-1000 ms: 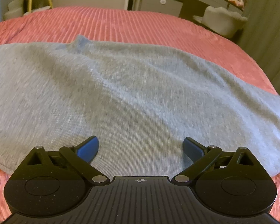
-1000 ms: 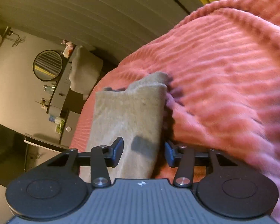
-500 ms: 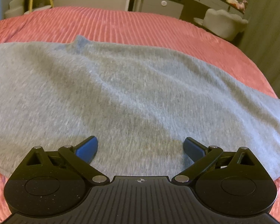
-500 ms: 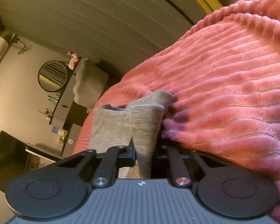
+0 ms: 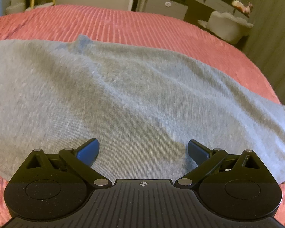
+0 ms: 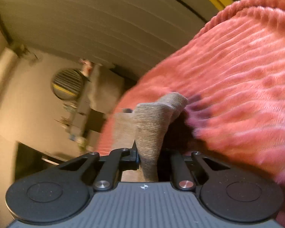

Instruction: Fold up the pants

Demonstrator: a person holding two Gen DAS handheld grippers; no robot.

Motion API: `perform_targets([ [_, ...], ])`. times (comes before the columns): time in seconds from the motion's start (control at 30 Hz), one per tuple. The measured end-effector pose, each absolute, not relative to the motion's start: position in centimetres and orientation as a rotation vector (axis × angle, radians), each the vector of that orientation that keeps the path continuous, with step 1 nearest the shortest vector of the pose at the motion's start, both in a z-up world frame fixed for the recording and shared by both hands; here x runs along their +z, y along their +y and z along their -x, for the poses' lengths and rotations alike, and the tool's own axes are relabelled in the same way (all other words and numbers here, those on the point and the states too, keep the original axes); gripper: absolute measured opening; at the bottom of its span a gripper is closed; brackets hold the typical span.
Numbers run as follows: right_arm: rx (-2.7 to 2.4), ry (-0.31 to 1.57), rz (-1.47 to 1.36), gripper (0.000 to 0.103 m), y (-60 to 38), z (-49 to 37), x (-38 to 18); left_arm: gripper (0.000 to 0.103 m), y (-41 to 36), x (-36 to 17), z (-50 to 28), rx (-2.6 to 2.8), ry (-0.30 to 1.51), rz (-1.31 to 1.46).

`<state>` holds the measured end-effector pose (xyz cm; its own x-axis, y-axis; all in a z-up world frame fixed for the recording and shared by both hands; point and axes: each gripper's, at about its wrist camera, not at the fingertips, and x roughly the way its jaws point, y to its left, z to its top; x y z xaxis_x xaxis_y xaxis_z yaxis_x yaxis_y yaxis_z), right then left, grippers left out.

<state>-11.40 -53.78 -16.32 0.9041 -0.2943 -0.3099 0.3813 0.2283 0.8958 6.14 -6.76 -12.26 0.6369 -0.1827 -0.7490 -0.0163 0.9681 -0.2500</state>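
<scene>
Pink ribbed bedspread (image 5: 123, 22), grey pants (image 5: 123, 95) spread flat, left jaws apart, right jaws pinching hem.

No readable text, label, brand or number shows in either view.

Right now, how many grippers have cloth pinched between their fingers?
1. The right gripper is closed on an edge of the pants; the left gripper hovers open over them.

Pants (image 5: 123, 87): grey knit cloth, fine ribs, soft, matt. Bedspread (image 5: 134, 26): coral plush, thick ribbed pile, fuzzy. Left gripper (image 5: 143, 150): matt black plastic, blue pads (image 5: 88, 149), shiny metal pivot pins.
</scene>
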Motion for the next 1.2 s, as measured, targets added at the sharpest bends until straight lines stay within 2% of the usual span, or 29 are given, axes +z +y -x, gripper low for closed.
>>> perform_targets([
  [0.13,-0.471,0.060,-1.381,0.010,-53.9,12.2,-17.3,0.102,-5.6,-12.2,-6.1,-0.106,0.872,0.331],
  [0.3,-0.451,0.068,-1.290,0.010,-53.1,11.8,-15.3,0.102,-5.2,-12.2,-6.0,-0.109,0.872,0.358],
  [0.47,-0.628,0.238,-1.253,0.010,-53.9,10.2,-15.6,0.102,-5.1,-12.2,-6.2,-0.113,0.874,0.372],
  [0.6,-0.663,0.255,-1.246,0.010,-54.0,9.3,-14.5,0.102,-4.3,-12.0,-5.8,-0.112,0.874,0.416],
  [0.77,-0.601,0.232,-0.876,0.009,-48.7,5.1,-6.2,0.102,-1.7,-10.1,-4.5,-0.046,0.862,0.511],
  [0.83,-0.442,0.225,-0.632,0.009,-43.0,2.6,-1.9,0.102,0.2,-8.7,-3.9,-0.020,0.812,0.547],
  [0.93,-0.105,0.282,-0.354,0.009,-32.8,-0.4,0.4,0.102,3.0,-6.5,-2.8,0.027,0.738,0.558],
  [1.07,0.248,0.481,-0.104,0.010,-20.2,-2.3,-4.3,0.102,5.8,-5.1,-1.3,0.059,0.680,0.533],
  [1.17,0.345,0.779,-0.056,0.012,-14.7,-4.2,-11.3,0.102,7.3,-6.0,-0.8,0.062,0.716,0.546],
  [1.2,0.324,0.759,-0.011,0.012,-13.7,-3.6,-12.7,0.102,7.6,-6.4,-0.7,0.055,0.730,0.556],
])
